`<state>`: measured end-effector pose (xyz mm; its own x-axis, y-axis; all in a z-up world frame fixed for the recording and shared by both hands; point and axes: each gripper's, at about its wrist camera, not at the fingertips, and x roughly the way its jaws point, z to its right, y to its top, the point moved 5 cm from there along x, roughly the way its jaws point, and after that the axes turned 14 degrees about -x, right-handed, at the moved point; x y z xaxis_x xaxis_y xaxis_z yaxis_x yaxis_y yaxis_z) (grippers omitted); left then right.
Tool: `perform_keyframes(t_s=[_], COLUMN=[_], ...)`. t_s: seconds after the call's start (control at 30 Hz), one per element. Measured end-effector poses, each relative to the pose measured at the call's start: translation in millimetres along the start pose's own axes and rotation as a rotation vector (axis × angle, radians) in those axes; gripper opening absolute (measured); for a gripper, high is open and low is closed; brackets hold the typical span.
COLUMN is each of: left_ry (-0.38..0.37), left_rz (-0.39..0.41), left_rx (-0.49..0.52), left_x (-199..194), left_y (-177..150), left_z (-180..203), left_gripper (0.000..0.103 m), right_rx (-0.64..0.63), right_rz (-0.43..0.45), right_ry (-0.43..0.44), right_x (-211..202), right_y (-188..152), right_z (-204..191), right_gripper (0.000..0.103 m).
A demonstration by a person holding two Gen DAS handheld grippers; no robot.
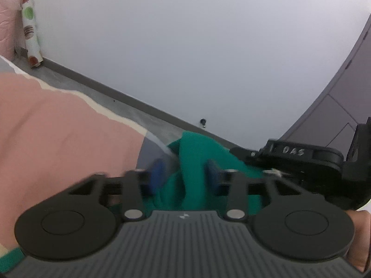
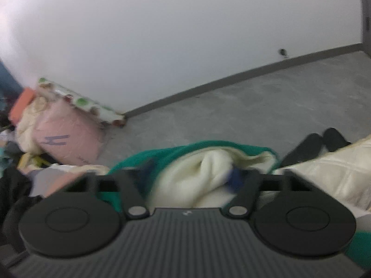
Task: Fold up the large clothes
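Observation:
A green garment with a cream fleece lining is the thing at hand. In the left wrist view a bunched green fold [image 1: 197,148] stands between the blue pads of my left gripper [image 1: 185,173], whose jaws stand apart around it. The other gripper [image 1: 289,159] shows at the right, its tip on the green cloth. In the right wrist view the garment [image 2: 197,162] lies bunched with cream lining up, between the wide-apart blue pads of my right gripper [image 2: 190,176].
A pink bed cover [image 1: 58,139] lies at left. Grey floor [image 2: 255,97] runs to a white wall with dark skirting. A pink bag [image 2: 67,134], patterned roll [image 2: 88,104] and clutter sit at left. A cream quilted piece [image 2: 329,169] and dark socks [image 2: 320,141] lie right.

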<state>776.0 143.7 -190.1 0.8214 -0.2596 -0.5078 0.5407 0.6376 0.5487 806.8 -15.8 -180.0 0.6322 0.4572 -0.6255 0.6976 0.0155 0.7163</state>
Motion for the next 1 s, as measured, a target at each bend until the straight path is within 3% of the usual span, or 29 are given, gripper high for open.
perform_keyframes(t_s=[0.07,0.23,0.43,0.67,0.83,1.0], left_ry=[-0.001,-0.027,-0.105,-0.114,-0.104,-0.048], left_rz=[0.018,0.065,0.114,0.143,0.128,0.080], left_rx=[0.039,0.107,0.152,0.247,0.217,0.159], left_x=[-14.0,-63.2,-155.8,-287.9,-371.7,-411.0], left_y=[6.4,16.4,-8.0,-64.9,-129.9,-199.6], left_z=[6.5,31.1,70.9,109.6,98.0,63.6], left_gripper=[0.008,0.006,0.004,0.003,0.003,0.003], right_rx=[-0.059,-0.141,-0.339,-0.449,-0.490,-0.537], right_rz=[0.015,0.115,0.321,0.498,0.492,0.402], right_ry=[-0.037,-0.064,-0.063,-0.089,-0.112,-0.090], right_x=[-4.8,-49.0,-169.4,-312.3,-375.6,-401.4], right_y=[7.1,18.3,-14.9,-75.0,-143.5,-234.3], right_z=[-11.4,-31.5,-72.9,-125.3,-154.8,-166.6], right_gripper=[0.027,0.020,0.017,0.017,0.018,0.018])
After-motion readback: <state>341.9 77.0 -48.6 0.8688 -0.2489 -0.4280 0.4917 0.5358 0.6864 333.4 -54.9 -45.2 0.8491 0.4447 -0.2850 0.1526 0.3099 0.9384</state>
